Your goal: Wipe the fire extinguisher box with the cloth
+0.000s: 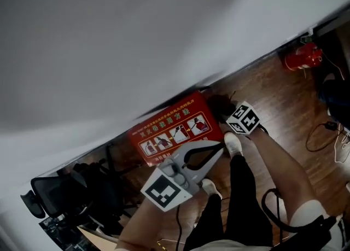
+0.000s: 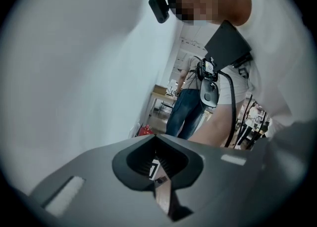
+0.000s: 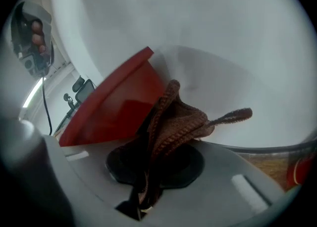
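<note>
The red fire extinguisher box [image 1: 175,129] stands on the wooden floor against the white wall, its printed top facing me. My right gripper [image 1: 228,110] is at the box's right end, shut on a dark brown knitted cloth [image 1: 220,104]. In the right gripper view the cloth [image 3: 176,122] bunches out of the shut jaws beside the red box [image 3: 116,110]; I cannot tell whether it touches. My left gripper [image 1: 221,149] hangs in front of the box with its jaws together and nothing in them. The left gripper view looks back at me, and that gripper [image 2: 161,181] holds nothing.
A red fire extinguisher [image 1: 302,57] lies on the floor at the far right by the wall. Cables [image 1: 322,135] trail over the floor at right. A black office chair [image 1: 54,195] stands at lower left. Another person in jeans [image 2: 185,110] stands by a table farther off.
</note>
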